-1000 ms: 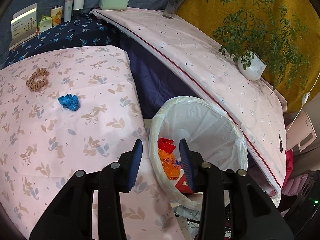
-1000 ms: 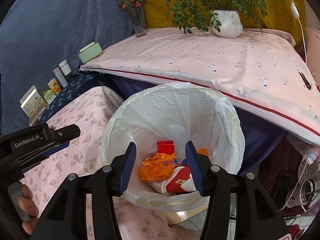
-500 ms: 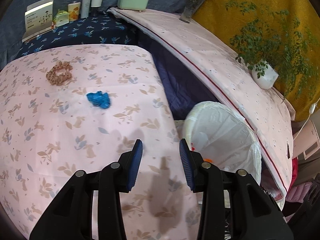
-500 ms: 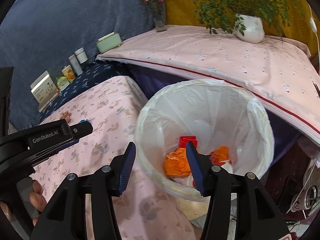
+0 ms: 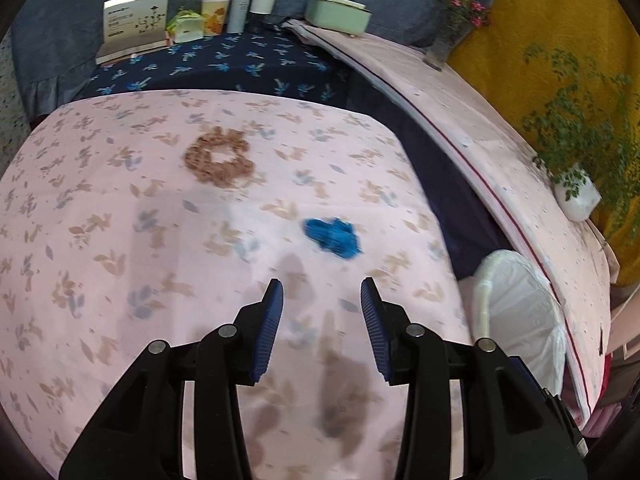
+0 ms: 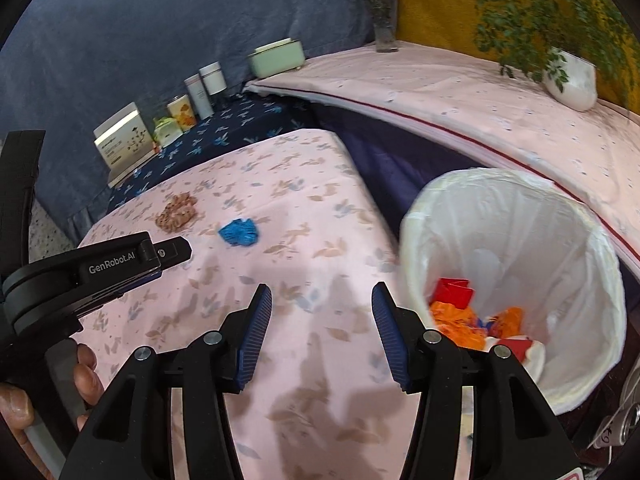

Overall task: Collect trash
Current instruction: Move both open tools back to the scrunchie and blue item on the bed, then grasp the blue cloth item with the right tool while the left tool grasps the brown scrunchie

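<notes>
Two handheld grippers hovered over a pink leaf-print bed. The left gripper [image 5: 322,294] had just opened its jaws wider, nothing between them; the right gripper [image 6: 322,300] was parted, empty. Blue crumpled trash [image 5: 333,237] lay near the bed's right edge, beside the white-lined bin [image 6: 516,216].

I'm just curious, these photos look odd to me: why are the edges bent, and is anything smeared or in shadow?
Left wrist view: a fisheye lens bows the pink cloth and darkens the corners; the brown scrunchie and blue scrap look smeared, dark shadows fall ahead of the jaws. Right wrist view: the same curving; the white bin rim is slightly blurred, the trash inside reads clearly.
</notes>
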Available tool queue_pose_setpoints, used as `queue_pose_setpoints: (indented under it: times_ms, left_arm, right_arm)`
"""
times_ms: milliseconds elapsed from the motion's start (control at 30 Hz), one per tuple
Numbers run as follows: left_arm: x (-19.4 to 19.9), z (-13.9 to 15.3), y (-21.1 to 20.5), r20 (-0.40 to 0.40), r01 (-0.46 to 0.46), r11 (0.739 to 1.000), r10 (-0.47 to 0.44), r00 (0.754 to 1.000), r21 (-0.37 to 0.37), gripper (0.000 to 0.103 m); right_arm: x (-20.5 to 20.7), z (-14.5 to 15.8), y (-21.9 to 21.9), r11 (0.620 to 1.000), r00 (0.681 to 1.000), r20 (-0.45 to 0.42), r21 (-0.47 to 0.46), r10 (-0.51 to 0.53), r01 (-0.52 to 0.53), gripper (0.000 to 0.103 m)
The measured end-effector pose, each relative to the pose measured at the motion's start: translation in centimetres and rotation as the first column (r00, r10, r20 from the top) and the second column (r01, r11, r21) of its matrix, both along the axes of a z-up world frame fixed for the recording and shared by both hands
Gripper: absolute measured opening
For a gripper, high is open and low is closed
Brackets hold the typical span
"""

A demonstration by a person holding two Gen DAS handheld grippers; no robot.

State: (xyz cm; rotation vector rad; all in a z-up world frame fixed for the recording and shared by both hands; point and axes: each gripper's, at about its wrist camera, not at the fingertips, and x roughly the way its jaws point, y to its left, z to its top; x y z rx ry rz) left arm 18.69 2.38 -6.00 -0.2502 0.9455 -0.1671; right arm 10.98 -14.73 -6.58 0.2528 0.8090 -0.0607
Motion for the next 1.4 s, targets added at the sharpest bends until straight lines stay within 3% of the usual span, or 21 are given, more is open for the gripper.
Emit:
queue_pose_setpoints:
  times_ms: [133,400,567,867,933,1000,1067,1133,1200,1400]
  left_arm:
    - [1.7,-0.5,2.9,0.000,-0.041,0.999,0.041,0.999,0.019,0.046]
    - [5.9,-1.5,6.7,0.004,-0.093,0.994,0.093,0.996,0.064,0.073]
    - [9.1,-2.4,7.7,0.008,-0.106,0.991,0.105,0.994,0.083,0.084]
    - [14.3,-4.4,7.5,-0.010,-0.079,0.991,0.080,0.997,0.106,0.084]
    - [14.7,-4.9,7.3,-0.020,-0.069,0.992,0.072,0.997,0.104,0.080]
    - [14.9,-5.3,7.0,-0.037,-0.047,0.995,0.051,0.998,0.087,0.063]
    - [14.7,-5.5,6.5,-0.036,-0.035,0.994,0.039,0.999,0.103,0.056]
    - [14.3,-5.5,6.2,-0.033,-0.013,0.995,0.017,0.999,0.103,0.041]
    - [13.9,-5.4,6.0,-0.040,-0.002,0.995,0.006,0.999,0.095,0.020]
    - [11.3,-4.9,5.5,-0.049,0.006,0.997,-0.002,0.999,0.074,0.015]
  right_arm:
    - [2.2,-0.6,2.3,0.999,0.999,-0.013,0.008,0.035,-0.035,0.051]
    - [7.6,-2.3,5.4,0.997,0.996,-0.038,0.019,0.075,-0.074,0.051]
    - [10.7,-3.5,6.7,0.996,0.995,-0.054,0.019,0.088,-0.087,0.051]
    - [14.1,-5.6,7.5,0.996,0.992,-0.089,0.025,0.087,-0.085,0.051]
    - [14.2,-5.7,7.5,0.996,0.993,-0.084,0.021,0.084,-0.083,0.051]
    - [14.3,-5.7,7.5,0.996,0.993,-0.084,0.024,0.082,-0.081,0.049]
    - [14.3,-5.7,7.4,0.997,0.993,-0.083,0.029,0.080,-0.078,0.046]
    - [14.0,-5.7,7.5,0.997,0.993,-0.083,0.020,0.079,-0.077,0.042]
    - [13.7,-5.7,7.5,0.997,0.993,-0.083,0.013,0.080,-0.079,0.038]
    - [11.5,-5.4,6.9,0.998,0.994,-0.085,0.023,0.068,-0.066,0.030]
